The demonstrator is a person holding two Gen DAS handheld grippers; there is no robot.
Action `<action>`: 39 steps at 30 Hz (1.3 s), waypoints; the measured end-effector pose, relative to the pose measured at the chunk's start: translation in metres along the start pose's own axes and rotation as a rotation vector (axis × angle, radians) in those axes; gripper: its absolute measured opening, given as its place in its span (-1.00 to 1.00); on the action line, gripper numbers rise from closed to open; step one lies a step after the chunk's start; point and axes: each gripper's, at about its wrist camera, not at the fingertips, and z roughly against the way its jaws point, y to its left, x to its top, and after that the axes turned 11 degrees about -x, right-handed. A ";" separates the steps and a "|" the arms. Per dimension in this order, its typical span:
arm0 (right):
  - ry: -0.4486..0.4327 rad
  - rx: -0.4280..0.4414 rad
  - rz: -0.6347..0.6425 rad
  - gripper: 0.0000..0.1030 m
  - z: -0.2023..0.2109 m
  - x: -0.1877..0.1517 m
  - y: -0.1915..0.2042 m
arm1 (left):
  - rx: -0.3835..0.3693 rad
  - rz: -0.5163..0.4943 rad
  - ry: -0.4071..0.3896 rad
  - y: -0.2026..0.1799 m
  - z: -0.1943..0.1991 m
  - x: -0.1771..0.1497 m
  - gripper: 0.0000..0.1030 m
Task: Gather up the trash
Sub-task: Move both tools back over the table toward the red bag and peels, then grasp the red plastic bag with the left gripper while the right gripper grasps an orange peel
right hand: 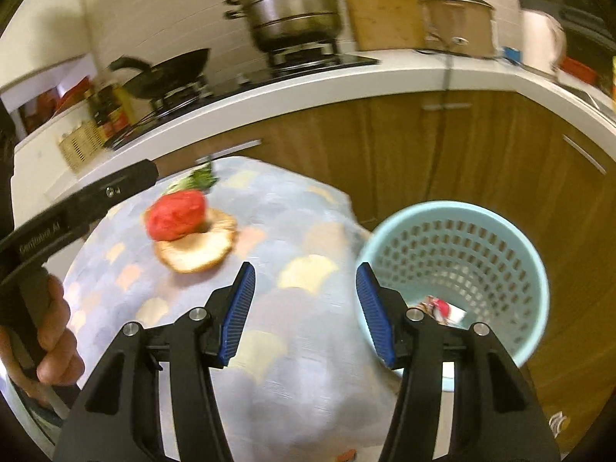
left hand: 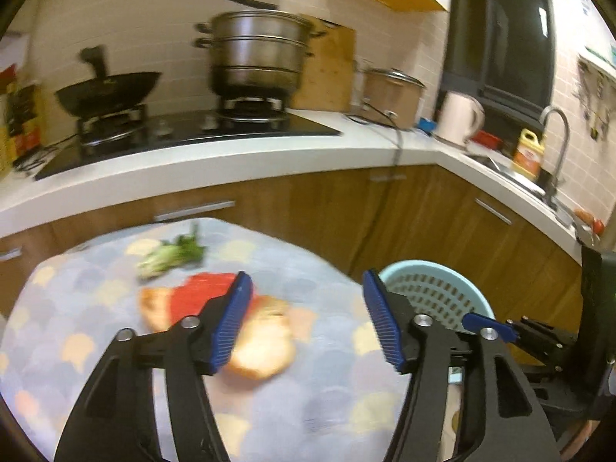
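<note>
On the patterned tablecloth [left hand: 327, 385] lie a crumpled red piece [left hand: 200, 292], pale orange peel pieces [left hand: 265, 342] and a green vegetable scrap [left hand: 173, 256]. My left gripper [left hand: 308, 319] hovers above them, open, with nothing between its fingers. A light blue perforated basket [right hand: 462, 254] stands off the table's right edge with some trash [right hand: 442, 310] at its bottom. My right gripper [right hand: 306, 315] is open and empty over the cloth [right hand: 300, 223], just left of the basket rim. In the right wrist view the red piece [right hand: 177, 215] rests on a peel [right hand: 196, 250], near the green scrap [right hand: 200, 179].
A white counter [left hand: 231, 161] curves behind the table, over wooden cabinets [left hand: 385, 223]. It carries a wok [left hand: 107, 92], a steel steamer pot [left hand: 258, 54], a kettle [left hand: 458, 119] and a sink with a tap [left hand: 554, 142]. A hand [right hand: 54, 331] holds the left gripper's handle.
</note>
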 end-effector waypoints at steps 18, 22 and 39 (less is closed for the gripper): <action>0.015 0.110 0.168 -0.01 -0.038 0.007 0.096 | -0.021 0.205 0.127 0.107 -0.034 -0.016 0.33; 0.035 0.105 0.172 -0.01 -0.048 0.007 0.097 | -0.033 0.174 0.167 0.100 -0.051 -0.017 0.34; 0.086 0.146 0.204 0.33 -0.069 0.005 0.109 | -0.062 0.207 0.050 0.108 -0.019 -0.009 -0.50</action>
